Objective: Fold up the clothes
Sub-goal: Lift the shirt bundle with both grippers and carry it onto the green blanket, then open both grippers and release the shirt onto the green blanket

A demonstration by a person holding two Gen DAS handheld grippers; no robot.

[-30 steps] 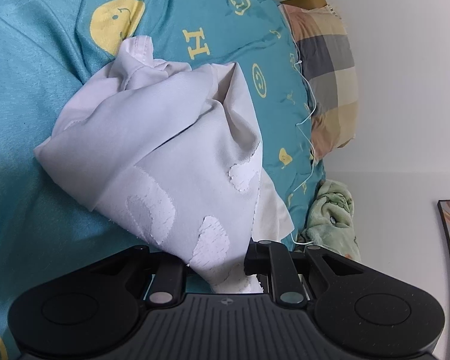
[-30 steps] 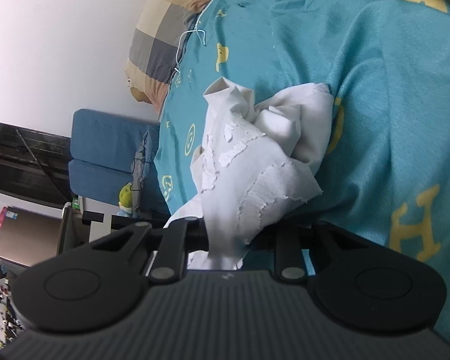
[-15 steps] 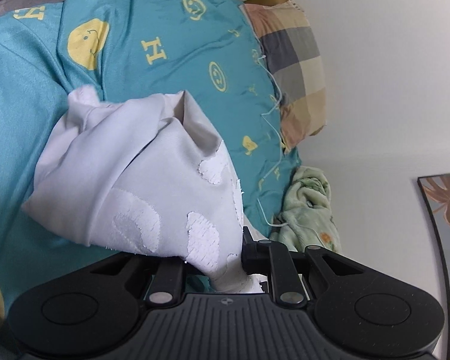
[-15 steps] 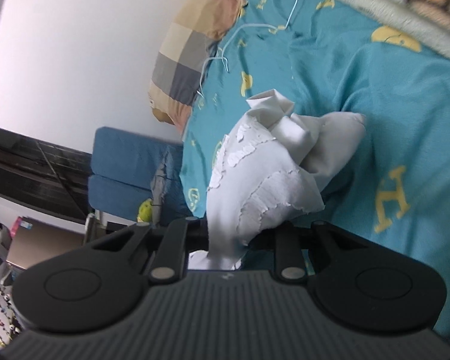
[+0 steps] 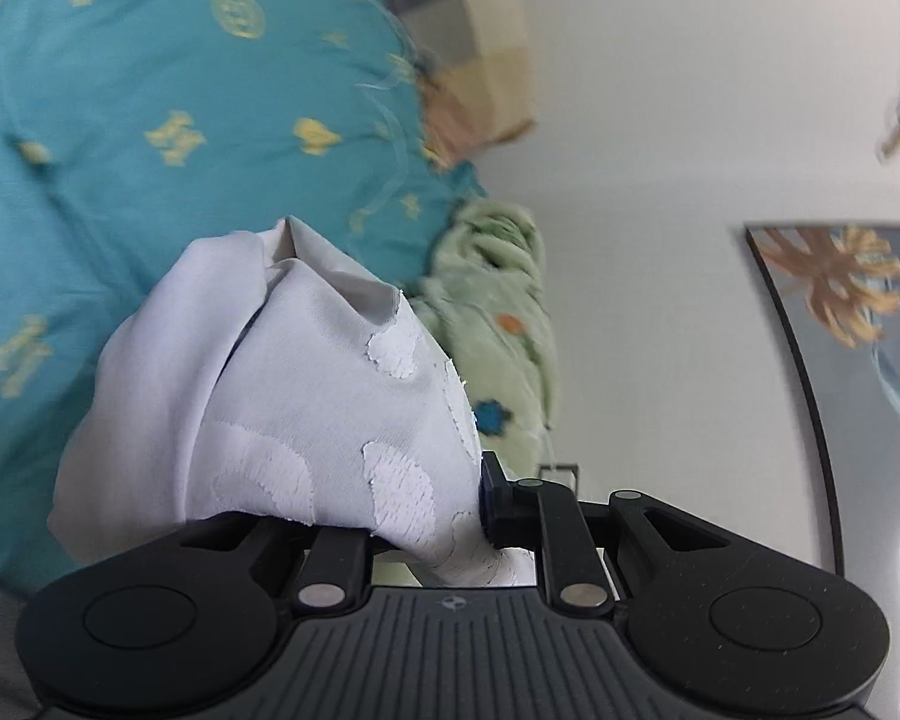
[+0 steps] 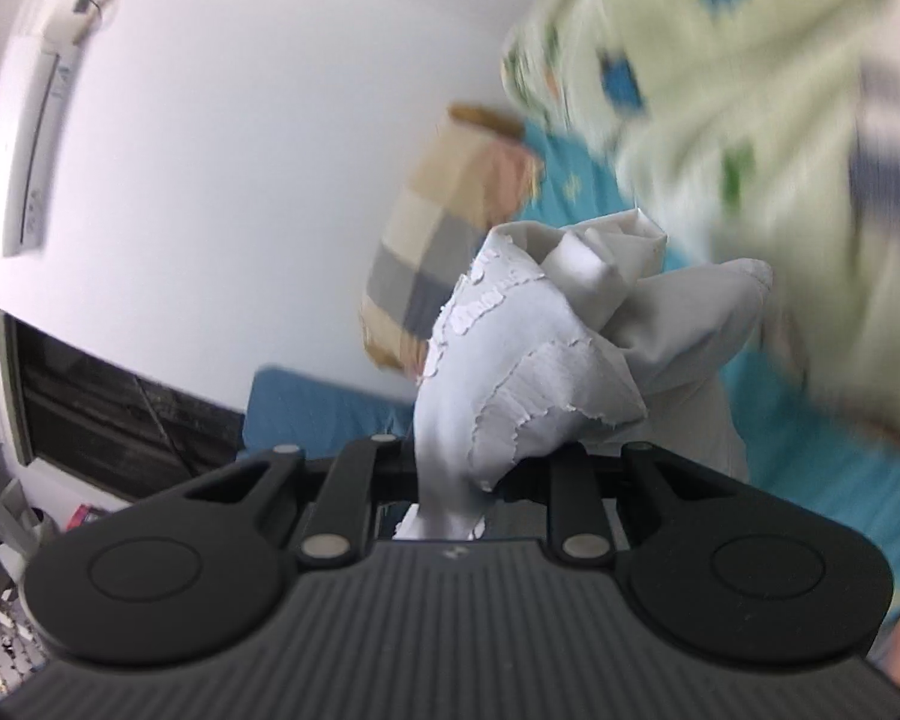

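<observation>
A white garment with raised white patches hangs bunched from both grippers, lifted off the teal bed sheet. My left gripper is shut on one part of it; the cloth covers its left finger. In the right wrist view the same white garment drapes over my right gripper, which is shut on another part of it. Both fingertips are mostly hidden by cloth.
A checked pillow lies at the head of the bed by the white wall. A pale green patterned blanket lies next to it and fills the upper right of the right wrist view. A framed picture hangs on the wall.
Both grippers have risen and tilted up with the garment, lifting it off the bed. The wall and green blanket now fill more of both views, with motion blur.
</observation>
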